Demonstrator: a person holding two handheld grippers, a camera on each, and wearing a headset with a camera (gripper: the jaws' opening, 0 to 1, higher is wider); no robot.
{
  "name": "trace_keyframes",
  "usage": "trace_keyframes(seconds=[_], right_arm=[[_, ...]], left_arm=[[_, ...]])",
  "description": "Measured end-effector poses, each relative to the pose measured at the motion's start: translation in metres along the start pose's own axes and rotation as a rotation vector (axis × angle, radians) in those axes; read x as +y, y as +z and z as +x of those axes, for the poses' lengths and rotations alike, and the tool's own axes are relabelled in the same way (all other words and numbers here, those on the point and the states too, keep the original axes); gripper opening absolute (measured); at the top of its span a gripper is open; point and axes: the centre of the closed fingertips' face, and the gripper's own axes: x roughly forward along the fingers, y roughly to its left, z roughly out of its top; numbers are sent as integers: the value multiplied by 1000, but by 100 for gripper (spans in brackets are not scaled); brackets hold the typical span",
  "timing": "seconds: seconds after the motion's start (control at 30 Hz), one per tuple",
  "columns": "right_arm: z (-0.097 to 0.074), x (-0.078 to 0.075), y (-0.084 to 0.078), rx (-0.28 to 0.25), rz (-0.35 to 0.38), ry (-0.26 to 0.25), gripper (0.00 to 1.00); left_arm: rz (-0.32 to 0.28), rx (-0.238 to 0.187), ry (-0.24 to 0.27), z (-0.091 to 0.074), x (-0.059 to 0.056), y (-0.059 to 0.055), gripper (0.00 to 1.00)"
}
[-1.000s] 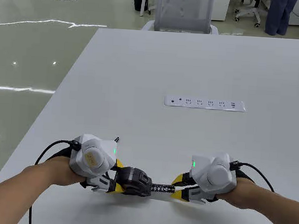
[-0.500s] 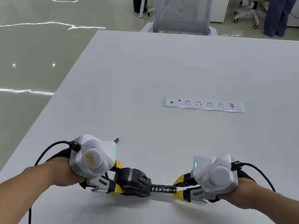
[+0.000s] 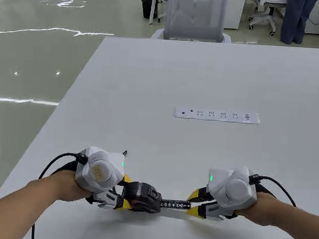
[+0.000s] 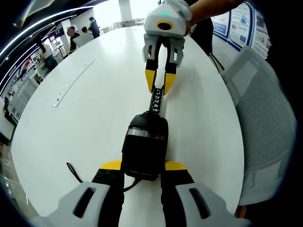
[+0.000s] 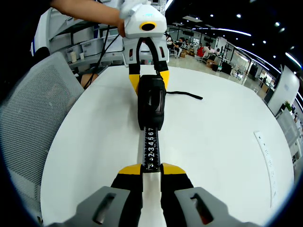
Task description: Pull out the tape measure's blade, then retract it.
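Note:
A black tape measure case [image 3: 142, 197] lies near the front edge of the white table [image 3: 205, 79]. My left gripper [image 3: 123, 197] is shut on the case [image 4: 144, 144], its yellow fingertips [image 4: 111, 165] against both sides. A short length of blade [image 3: 175, 205] with black numbers runs right from the case. My right gripper [image 3: 193, 203] is shut on the blade's tip [image 5: 151, 166]. In the right gripper view the case [image 5: 151, 104] lies straight ahead with the left gripper [image 5: 147, 78] behind it. The left gripper view looks along the blade [image 4: 157, 100] to the right gripper [image 4: 160, 85].
A white power strip [image 3: 216, 115] lies flat at the table's middle. A thin black strap [image 5: 185, 95] trails from the case. A grey mesh chair [image 4: 265, 132] stands at the table's near side. Another chair [image 3: 194, 16] stands beyond the far edge.
The right gripper has moved slightly right, and a little more blade shows between the case and its jaws. The head camera has tilted a bit.

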Motion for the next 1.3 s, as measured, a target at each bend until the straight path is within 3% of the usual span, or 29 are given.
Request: trace_keyframes(seconds=[1.3], right_arm=[[-11,1,-9,13,7,-2,12]], left_arm=[[1,4,-1,1,0,0,25]])
